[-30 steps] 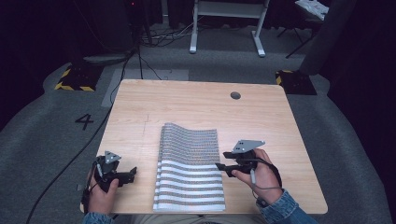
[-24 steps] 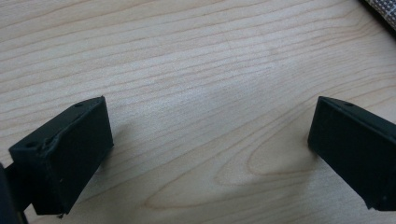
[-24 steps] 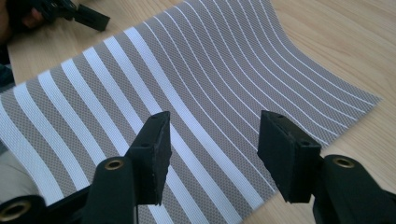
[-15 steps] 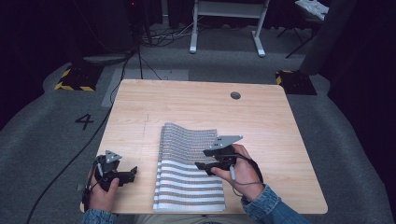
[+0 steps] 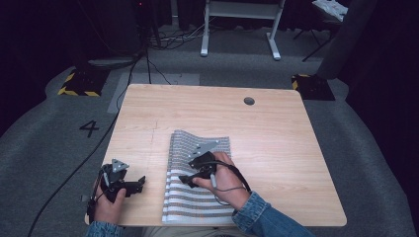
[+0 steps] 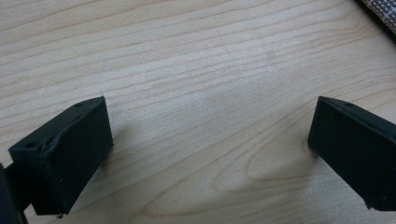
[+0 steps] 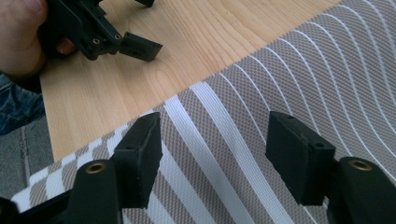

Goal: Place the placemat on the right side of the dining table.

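Sliding leftward since a second ago, the right gripper (image 5: pixel 184 179) is now hovering over the striped cloth (image 5: pixel 197 197) lying at the table's (image 5: pixel 276 138) near middle, its jaws widening and empty. Closing too shallowly risks missing the fabric. Left gripper (image 5: pixel 142 181) is waiting, jaws spread, nothing between.

Striped cloth (image 5: pixel 200 185): beige-grey woven fabric w/ white stripes running left-right, folded into a tall rectangle. Lies flat on the wooden table (image 5: pixel 276 128), near-centre, long side running near-far. Near edge at or just over the table's near edge; far end a bit rumpled, stripes narrower there, broader white bands at near end. Weave shows fine mesh texture close up (image 7: pixel 289 79).
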`<state>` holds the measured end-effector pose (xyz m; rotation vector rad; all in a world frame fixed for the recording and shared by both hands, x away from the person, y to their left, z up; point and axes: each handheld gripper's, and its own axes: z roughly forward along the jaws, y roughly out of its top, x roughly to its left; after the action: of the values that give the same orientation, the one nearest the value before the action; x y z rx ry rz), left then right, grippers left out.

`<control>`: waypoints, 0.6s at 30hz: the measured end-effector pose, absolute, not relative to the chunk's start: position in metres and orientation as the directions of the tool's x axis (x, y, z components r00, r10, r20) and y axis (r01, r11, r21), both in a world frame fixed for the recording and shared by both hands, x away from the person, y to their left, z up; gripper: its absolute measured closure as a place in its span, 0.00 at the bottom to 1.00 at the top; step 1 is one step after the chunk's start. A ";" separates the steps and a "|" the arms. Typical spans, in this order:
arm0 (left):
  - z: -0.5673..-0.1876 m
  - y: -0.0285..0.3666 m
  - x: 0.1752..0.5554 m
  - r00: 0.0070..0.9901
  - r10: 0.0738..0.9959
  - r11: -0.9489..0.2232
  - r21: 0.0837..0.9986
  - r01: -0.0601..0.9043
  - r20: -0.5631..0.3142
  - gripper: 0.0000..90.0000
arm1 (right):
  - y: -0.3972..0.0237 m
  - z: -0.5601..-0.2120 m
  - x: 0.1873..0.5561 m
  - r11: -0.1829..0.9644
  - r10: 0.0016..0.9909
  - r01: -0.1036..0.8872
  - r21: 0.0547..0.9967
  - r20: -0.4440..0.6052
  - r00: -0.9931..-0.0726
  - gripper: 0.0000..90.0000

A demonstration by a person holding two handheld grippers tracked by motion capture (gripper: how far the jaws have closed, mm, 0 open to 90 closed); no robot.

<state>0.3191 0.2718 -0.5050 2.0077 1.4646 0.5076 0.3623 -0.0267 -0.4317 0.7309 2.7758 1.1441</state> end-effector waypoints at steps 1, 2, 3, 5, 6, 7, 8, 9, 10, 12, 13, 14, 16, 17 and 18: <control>-0.505 0.272 0.319 0.320 0.946 -0.215 0.661 0.719 -0.040 0.00 | -0.022 -0.433 0.363 0.615 0.445 0.408 0.675 0.130 -0.886 0.40; -0.505 0.272 0.319 0.320 0.946 -0.215 0.661 0.719 -0.040 0.00 | -0.018 -0.435 0.365 0.620 0.434 0.399 0.675 0.128 -0.892 0.39; -0.505 0.272 0.319 0.320 0.946 -0.215 0.661 0.719 -0.040 0.00 | -0.018 -0.435 0.365 0.620 0.434 0.399 0.675 0.128 -0.892 0.39; -0.505 0.272 0.319 0.321 0.946 -0.215 0.661 0.719 -0.040 0.00 | -0.009 -0.440 0.368 0.607 0.436 0.407 0.682 0.143 -0.889 0.37; -0.505 0.272 0.319 0.321 0.946 -0.216 0.661 0.719 -0.040 0.00 | -0.005 -0.441 0.368 0.596 0.452 0.427 0.680 0.154 -0.878 0.36; -0.505 0.272 0.319 0.321 0.946 -0.216 0.661 0.719 -0.040 0.00 | -0.003 -0.443 0.370 0.595 0.455 0.420 0.685 0.144 -0.879 0.35; -0.505 0.272 0.319 0.321 0.946 -0.216 0.661 0.719 -0.040 0.00 | -0.003 -0.443 0.370 0.595 0.455 0.420 0.685 0.144 -0.879 0.35; -0.505 0.272 0.319 0.321 0.946 -0.215 0.660 0.720 -0.042 0.00 | 0.002 -0.448 0.370 0.589 0.476 0.440 0.678 0.150 -0.867 0.34; -0.505 0.272 0.319 0.321 0.946 -0.215 0.660 0.720 -0.042 0.00 | 0.002 -0.448 0.370 0.589 0.476 0.440 0.678 0.150 -0.867 0.34; -0.505 0.272 0.319 0.321 0.946 -0.216 0.661 0.719 -0.040 0.00 | 0.007 -0.453 0.371 0.589 0.491 0.467 0.659 0.167 -0.855 0.32; -0.505 0.272 0.319 0.321 0.946 -0.216 0.661 0.719 -0.040 0.00 | 0.009 -0.456 0.371 0.586 0.488 0.469 0.660 0.175 -0.855 0.31; -0.505 0.272 0.319 0.321 0.946 -0.216 0.661 0.719 -0.040 0.00 | 0.013 -0.460 0.370 0.583 0.503 0.492 0.646 0.188 -0.843 0.28; -0.505 0.272 0.319 0.321 0.946 -0.215 0.660 0.720 -0.042 0.00 | 0.015 -0.465 0.371 0.594 0.491 0.480 0.646 0.182 -0.852 0.25; -0.505 0.272 0.319 0.321 0.946 -0.216 0.661 0.719 -0.040 0.00 | 0.017 -0.467 0.371 0.594 0.495 0.483 0.644 0.181 -0.850 0.24; -0.505 0.272 0.319 0.322 0.946 -0.215 0.660 0.720 -0.042 0.00 | 0.019 -0.469 0.370 0.594 0.500 0.487 0.640 0.181 -0.847 0.23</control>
<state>0.3190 0.2717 -0.5050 2.0086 1.4628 0.5038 0.3698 0.0188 -0.4694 0.8639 2.7888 1.1106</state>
